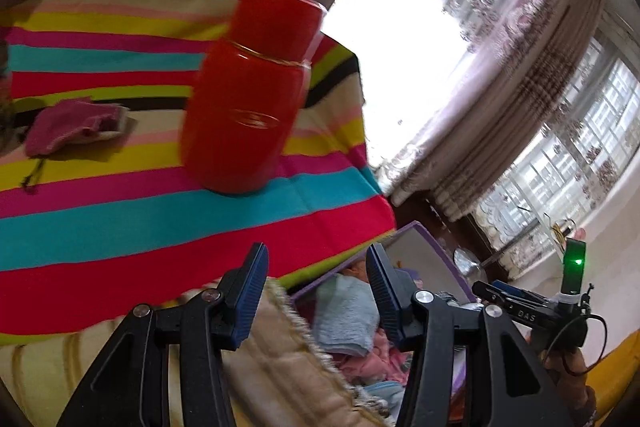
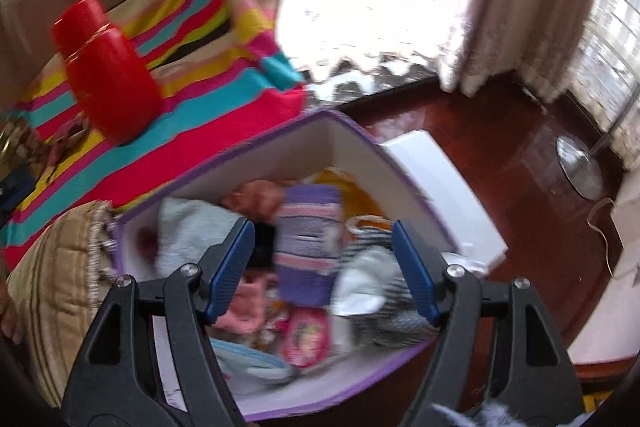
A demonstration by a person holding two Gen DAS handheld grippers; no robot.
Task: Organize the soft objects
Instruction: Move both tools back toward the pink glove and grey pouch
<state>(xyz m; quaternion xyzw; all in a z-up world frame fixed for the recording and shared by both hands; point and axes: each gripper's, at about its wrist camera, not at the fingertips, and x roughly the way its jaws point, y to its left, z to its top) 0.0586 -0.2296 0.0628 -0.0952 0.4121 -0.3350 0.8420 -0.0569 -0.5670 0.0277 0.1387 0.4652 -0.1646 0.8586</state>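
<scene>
My left gripper (image 1: 316, 291) is open and empty, above the edge of the striped cloth (image 1: 120, 227). A small pink knitted piece (image 1: 72, 125) lies on the cloth at the far left, beyond a red flask (image 1: 248, 95). My right gripper (image 2: 322, 267) is open and empty above a purple-edged white box (image 2: 360, 147) full of soft things. A purple and pink striped knit item (image 2: 308, 243) lies between the fingers, on top of the pile. The box also shows in the left wrist view (image 1: 420, 243), holding a light blue towel (image 1: 344, 311).
The red flask (image 2: 106, 79) stands on the striped cloth (image 2: 224, 123). A tan fringed cushion (image 2: 52, 291) lies left of the box. A white lid (image 2: 444, 195) lies on the dark wooden floor (image 2: 500, 155) right of it. Curtains (image 1: 500, 115) and a lamp base (image 2: 580, 167) stand beyond.
</scene>
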